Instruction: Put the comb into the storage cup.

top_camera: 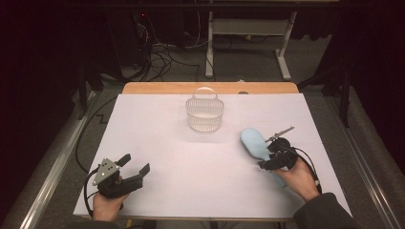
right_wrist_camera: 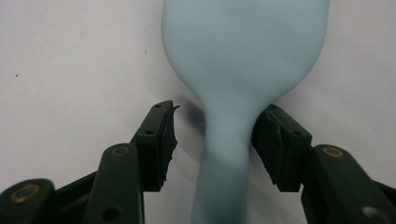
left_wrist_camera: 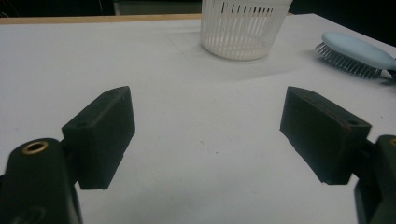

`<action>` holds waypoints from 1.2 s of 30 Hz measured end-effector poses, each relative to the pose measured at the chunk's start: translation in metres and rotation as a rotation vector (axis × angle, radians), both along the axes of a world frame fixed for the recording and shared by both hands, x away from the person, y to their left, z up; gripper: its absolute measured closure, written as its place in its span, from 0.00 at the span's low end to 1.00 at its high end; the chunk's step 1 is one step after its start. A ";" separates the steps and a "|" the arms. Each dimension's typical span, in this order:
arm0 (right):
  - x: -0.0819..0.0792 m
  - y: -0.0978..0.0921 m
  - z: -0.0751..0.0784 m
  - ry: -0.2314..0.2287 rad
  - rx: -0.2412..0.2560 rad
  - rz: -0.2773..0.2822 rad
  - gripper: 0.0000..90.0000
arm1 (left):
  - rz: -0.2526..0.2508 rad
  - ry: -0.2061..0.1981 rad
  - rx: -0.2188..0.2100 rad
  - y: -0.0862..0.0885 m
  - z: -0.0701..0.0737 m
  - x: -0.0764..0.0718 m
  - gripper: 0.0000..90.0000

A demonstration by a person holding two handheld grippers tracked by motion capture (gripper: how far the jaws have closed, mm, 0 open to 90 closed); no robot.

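the pale blue hairbrush point(top_camera: 254, 143) lies bristles down on the white bench point(top_camera: 200, 167), near the slotted white basket point(top_camera: 205, 114) and to its right. the right tongs point(right_wrist_camera: 212, 135) straddle the brush neck; one jaw touches it, the other stands apart, so nothing is gripped. best to centre on the neck before squeezing. the left tongs point(top_camera: 133, 168) gape empty, well left of the basket.

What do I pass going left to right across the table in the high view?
left gripper with jaws apart → white slatted basket toward the far edge → light blue hairbrush lying on the table → right gripper, jaws on either side of the brush handle.
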State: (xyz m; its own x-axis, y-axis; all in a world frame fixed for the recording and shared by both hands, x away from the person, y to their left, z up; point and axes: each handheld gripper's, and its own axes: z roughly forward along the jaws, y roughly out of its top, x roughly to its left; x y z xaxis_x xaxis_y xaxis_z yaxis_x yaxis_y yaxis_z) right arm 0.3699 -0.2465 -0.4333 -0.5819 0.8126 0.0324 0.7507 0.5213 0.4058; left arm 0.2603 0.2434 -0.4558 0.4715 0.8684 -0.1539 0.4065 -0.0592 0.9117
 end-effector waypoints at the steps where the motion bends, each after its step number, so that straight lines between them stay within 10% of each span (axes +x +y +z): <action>1: 0.000 0.000 0.000 0.005 -0.001 -0.003 0.57 | 0.000 0.000 0.001 0.000 0.000 0.000 0.19; 36: 0.004 0.002 -0.003 0.013 -0.034 -0.007 0.72 | -0.006 0.004 0.000 -0.001 0.000 0.001 0.19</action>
State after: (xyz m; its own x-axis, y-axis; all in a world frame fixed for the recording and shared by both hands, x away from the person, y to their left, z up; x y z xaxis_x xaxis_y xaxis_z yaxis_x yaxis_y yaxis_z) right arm 0.3741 -0.2444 -0.4363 -0.5762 0.8172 0.0121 0.7594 0.5299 0.3775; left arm 0.2612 0.2425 -0.4561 0.4757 0.8657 -0.1557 0.4100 -0.0616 0.9100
